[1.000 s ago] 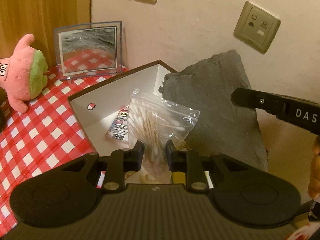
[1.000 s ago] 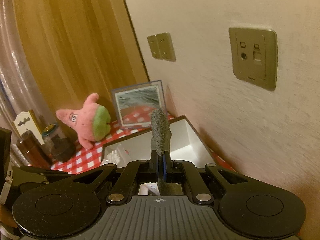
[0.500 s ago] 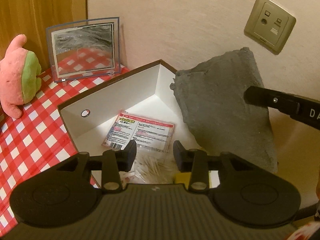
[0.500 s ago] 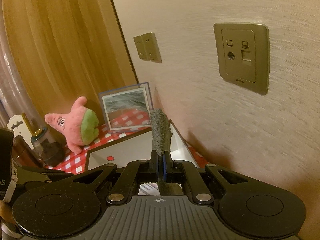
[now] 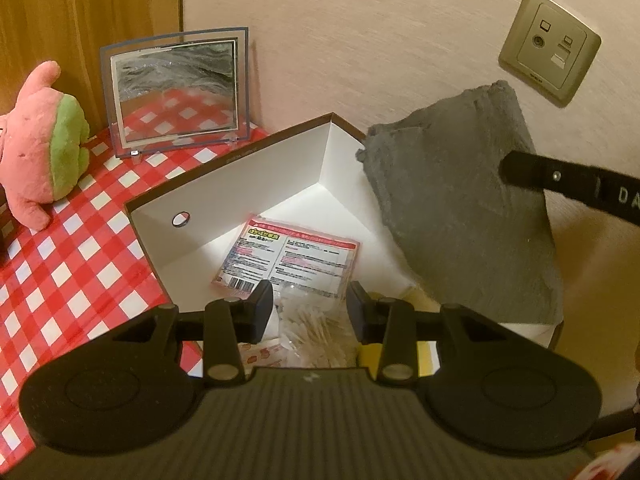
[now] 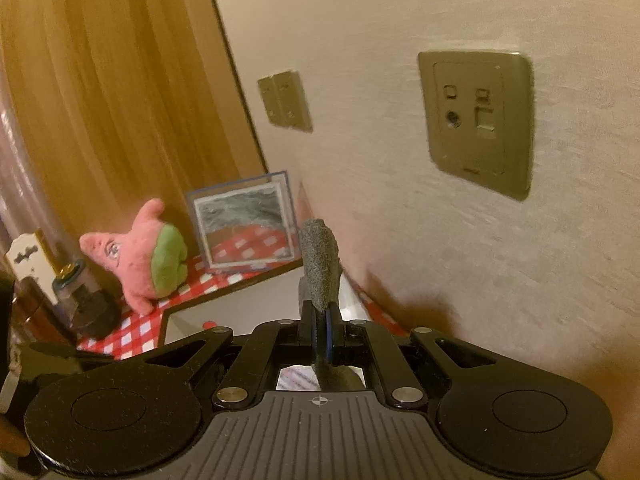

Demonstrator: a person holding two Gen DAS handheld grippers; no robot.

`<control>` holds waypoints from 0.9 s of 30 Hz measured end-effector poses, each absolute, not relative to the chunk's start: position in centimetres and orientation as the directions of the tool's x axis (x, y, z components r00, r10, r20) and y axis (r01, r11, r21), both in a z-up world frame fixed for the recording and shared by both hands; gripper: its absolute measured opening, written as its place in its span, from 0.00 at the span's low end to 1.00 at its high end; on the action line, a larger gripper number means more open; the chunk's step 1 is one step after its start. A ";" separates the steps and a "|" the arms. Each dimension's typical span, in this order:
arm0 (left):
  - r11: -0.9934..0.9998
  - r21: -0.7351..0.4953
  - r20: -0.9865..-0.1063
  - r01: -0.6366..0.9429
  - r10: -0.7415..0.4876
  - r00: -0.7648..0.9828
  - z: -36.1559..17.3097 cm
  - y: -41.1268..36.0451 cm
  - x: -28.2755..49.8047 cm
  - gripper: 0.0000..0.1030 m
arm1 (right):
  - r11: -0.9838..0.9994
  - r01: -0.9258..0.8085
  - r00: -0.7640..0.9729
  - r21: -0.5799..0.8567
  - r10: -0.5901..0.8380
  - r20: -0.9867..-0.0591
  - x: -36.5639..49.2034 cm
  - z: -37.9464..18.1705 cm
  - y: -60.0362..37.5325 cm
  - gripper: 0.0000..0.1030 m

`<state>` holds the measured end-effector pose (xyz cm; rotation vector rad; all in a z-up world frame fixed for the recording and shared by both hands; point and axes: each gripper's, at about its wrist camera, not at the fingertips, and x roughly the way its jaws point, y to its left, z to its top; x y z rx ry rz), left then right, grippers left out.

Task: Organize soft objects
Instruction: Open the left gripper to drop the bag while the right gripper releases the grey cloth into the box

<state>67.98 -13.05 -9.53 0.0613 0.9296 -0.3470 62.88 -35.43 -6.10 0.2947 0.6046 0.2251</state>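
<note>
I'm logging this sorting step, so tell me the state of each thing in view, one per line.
Box: open, no lid.
Cotton swab bag: released, lying in the box.
Grey cloth: held up, clamped.
Left gripper: open, empty.
Right gripper: shut on the cloth.
Plush star: outside the box.

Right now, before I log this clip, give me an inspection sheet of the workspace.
Surface: red and white checked tablecloth, partly covered.
Job's things: open white box holds a printed packet and a bag of cotton swabs; grey cloth hangs over the box's right side; pink and green plush toy sits on the tablecloth, outside the box.
Clutter: clear picture frame by the wall; dark jars beyond the toy.
Grippers: left gripper open above the swab bag, gripping nothing; right gripper shut on the grey cloth.
Cables: nothing seen.
Surroundings: wall sockets, wooden panel.
</note>
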 end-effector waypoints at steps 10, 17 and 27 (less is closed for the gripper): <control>0.941 -0.105 -0.802 0.323 -0.272 0.532 -9.6 -12.4 67.4 0.37 | 0.941 -0.172 0.718 0.292 0.323 -0.617 62.8 -7.4 -33.4 0.67; 0.939 -0.103 -0.812 0.327 -0.269 0.517 -9.9 -12.1 66.6 0.37 | 0.935 -0.161 0.641 0.316 0.342 -0.687 62.0 -9.1 -32.8 0.67; 0.938 -0.097 -0.814 0.333 -0.267 0.516 -9.5 -12.0 65.2 0.38 | 0.934 -0.150 0.615 0.325 0.346 -0.709 60.3 -9.5 -33.0 0.67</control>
